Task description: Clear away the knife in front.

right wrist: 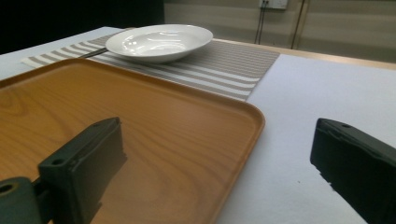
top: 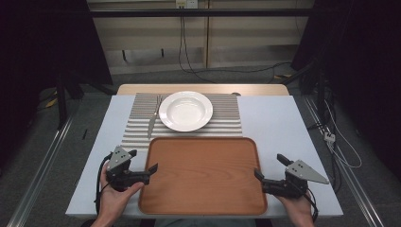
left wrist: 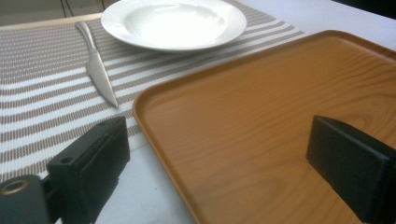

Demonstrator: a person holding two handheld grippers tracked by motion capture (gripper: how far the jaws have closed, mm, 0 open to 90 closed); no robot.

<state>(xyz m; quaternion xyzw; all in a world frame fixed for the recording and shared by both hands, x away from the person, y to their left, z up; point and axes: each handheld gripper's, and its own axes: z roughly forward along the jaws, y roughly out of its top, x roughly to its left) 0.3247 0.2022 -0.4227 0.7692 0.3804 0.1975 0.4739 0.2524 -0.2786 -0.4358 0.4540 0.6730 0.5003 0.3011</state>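
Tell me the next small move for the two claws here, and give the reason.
Probably ease both claws inward until their jaws straddle the wooden tray's side rims. The left claw and the right claw both stand open at opposite edges of the tray, each with one jaw over the wood and one over the table, gripping nothing. The tray is bare; the plate and knife lie beyond on the striped mat.

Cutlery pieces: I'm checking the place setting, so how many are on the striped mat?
1: a knife lies on the striped placemat just left of the white plate. The plate could hide something behind it.
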